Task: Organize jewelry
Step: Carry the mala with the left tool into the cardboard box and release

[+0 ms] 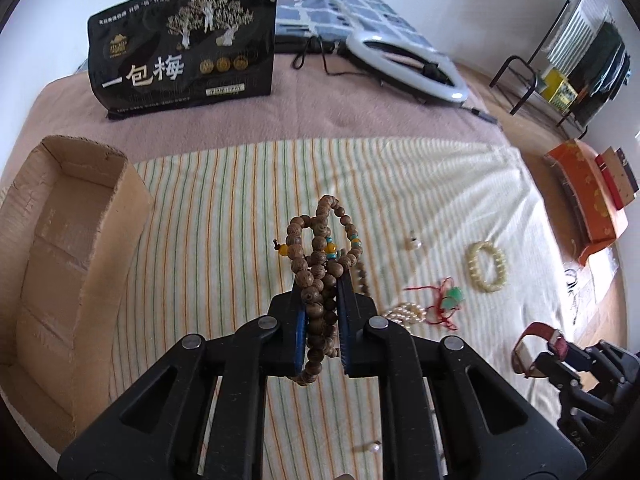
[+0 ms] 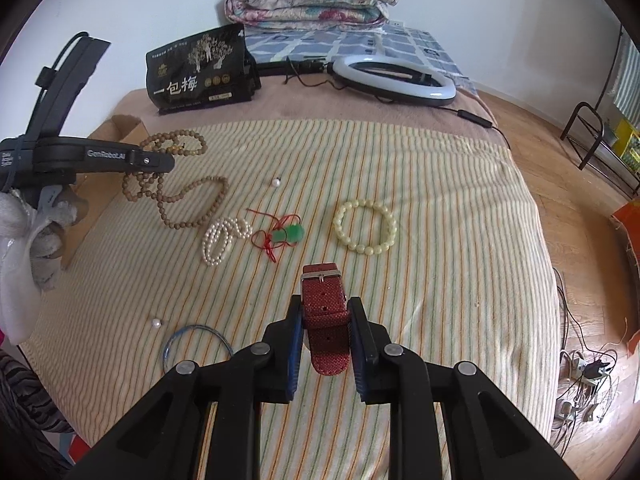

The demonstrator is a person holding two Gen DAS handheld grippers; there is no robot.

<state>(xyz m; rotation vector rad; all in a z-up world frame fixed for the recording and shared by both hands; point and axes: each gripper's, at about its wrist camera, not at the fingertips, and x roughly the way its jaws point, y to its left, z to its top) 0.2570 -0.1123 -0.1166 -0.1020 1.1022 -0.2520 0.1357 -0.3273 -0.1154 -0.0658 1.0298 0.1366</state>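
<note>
Left gripper [image 1: 322, 292] pinches round wooden beads [image 1: 320, 252], lower loops hidden; right gripper [image 2: 325, 320] clamps woven red watch strap [image 2: 324, 312], dial unseen.

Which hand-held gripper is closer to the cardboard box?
Left. The left hand-held gripper, shut on the wooden bead necklace, is just beside the cardboard box. The right hand-held gripper, shut on the red watch strap, is farther across the striped cloth.

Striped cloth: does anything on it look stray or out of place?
Two loose pearls lie apart from the pearl strand, likely strays. The other pieces simply lie scattered, unsorted.
</note>
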